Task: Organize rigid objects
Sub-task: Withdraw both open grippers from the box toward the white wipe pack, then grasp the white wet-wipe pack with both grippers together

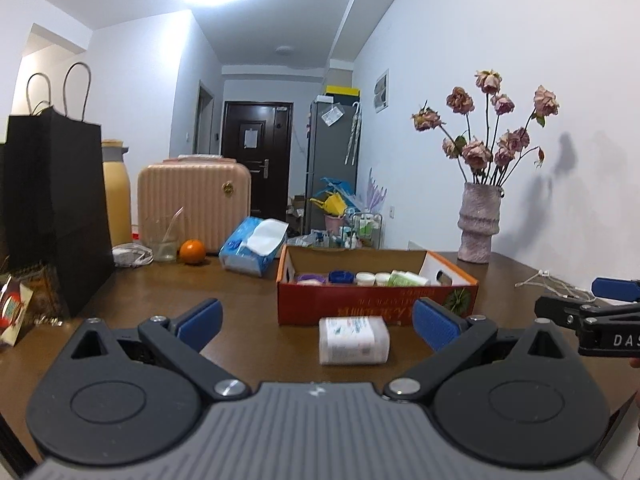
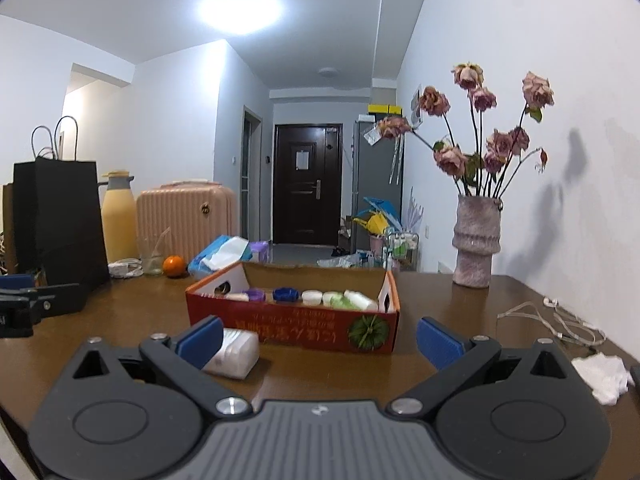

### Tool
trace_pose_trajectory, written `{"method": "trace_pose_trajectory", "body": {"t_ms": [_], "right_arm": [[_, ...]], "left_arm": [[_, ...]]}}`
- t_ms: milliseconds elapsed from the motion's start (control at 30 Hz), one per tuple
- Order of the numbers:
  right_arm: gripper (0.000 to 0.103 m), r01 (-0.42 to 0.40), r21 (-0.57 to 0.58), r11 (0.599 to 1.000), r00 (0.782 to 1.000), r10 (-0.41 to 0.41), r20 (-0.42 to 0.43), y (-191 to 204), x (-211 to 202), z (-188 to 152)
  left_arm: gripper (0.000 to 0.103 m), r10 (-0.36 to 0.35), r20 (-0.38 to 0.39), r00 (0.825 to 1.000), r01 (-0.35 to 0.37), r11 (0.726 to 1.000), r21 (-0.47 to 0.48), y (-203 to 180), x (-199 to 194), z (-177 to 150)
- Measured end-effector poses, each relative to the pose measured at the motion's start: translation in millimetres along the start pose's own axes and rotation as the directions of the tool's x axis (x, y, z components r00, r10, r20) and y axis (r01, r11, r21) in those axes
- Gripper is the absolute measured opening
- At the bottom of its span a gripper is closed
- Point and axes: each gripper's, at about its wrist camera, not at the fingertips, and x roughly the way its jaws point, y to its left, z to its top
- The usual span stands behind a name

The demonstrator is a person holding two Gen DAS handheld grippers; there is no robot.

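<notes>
A white plastic container (image 1: pixel 354 340) with a printed label lies on its side on the brown table, just in front of the red cardboard box (image 1: pixel 376 304). The box holds several small jars and bottles (image 1: pixel 362 278). My left gripper (image 1: pixel 318 326) is open, and the container lies between and slightly beyond its blue pads without touching them. My right gripper (image 2: pixel 320 338) is open wide and holds nothing; the container (image 2: pixel 236 354) sits beside its left pad. In the right wrist view the box (image 2: pixel 304 322) stands straight ahead. Each gripper shows at the edge of the other's view.
A vase of dried roses (image 1: pixel 480 222) stands at the back right by the wall. A black paper bag (image 1: pixel 52 208), yellow flask (image 1: pixel 116 196), pink case (image 1: pixel 194 202), glass, orange (image 1: pixel 192 252) and tissue pack (image 1: pixel 256 246) line the left. Cords (image 2: pixel 560 322) and a white tissue (image 2: pixel 602 376) lie right.
</notes>
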Motion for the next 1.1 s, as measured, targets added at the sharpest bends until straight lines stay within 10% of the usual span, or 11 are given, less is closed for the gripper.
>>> {"method": "trace_pose_trajectory", "body": {"t_ms": [733,1100], "right_arm": [[0.087,-0.096,0.090,0.991,0.970,0.114,-0.215,18.0,56.6,-41.1],[0.053,-0.167,0.186,0.968,0.938,0.214,-0.273,21.6,141.1,-28.7]], "left_arm": [[0.103,-0.069,-0.274,0.959,0.057,0.997,-0.052,17.5,78.5,-34.1],[0.057,-0.131,-0.360,0.924,0.092,0.988,-0.123,28.0,161.2,-20.0]]}}
